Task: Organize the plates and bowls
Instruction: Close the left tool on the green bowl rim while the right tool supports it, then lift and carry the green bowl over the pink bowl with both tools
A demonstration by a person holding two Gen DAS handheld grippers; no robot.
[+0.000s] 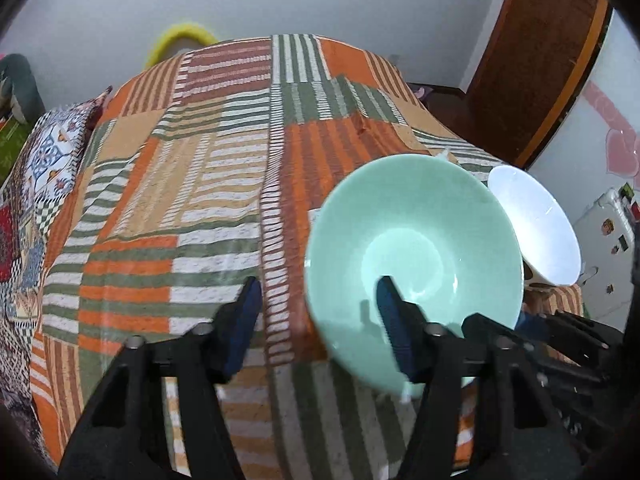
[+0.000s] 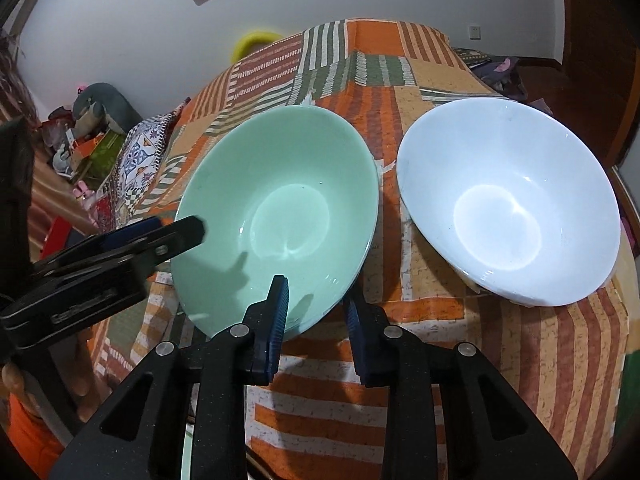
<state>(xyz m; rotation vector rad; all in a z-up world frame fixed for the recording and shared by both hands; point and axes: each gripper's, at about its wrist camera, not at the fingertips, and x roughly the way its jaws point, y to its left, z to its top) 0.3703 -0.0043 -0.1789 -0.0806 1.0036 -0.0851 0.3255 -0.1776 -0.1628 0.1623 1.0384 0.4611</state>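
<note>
A mint green bowl (image 1: 416, 264) (image 2: 280, 216) is tilted above the striped bedspread. My right gripper (image 2: 316, 312) straddles its near rim, one finger inside and one outside, closed on it. My left gripper (image 1: 316, 320) is open; its left finger (image 1: 240, 320) is over the cloth and its right finger (image 1: 394, 320) is inside the green bowl. It shows from the side in the right wrist view (image 2: 176, 236) at the bowl's left rim. A white bowl (image 2: 508, 200) (image 1: 536, 228) rests on the bedspread to the right of the green one.
The bedspread (image 1: 180, 200) (image 2: 440, 340) is patchwork orange, green and white. A patterned pillow (image 1: 44, 168) lies at its left edge. A wooden door (image 1: 536, 64) stands at the right. A yellow ring (image 1: 180, 40) peeks behind the bed.
</note>
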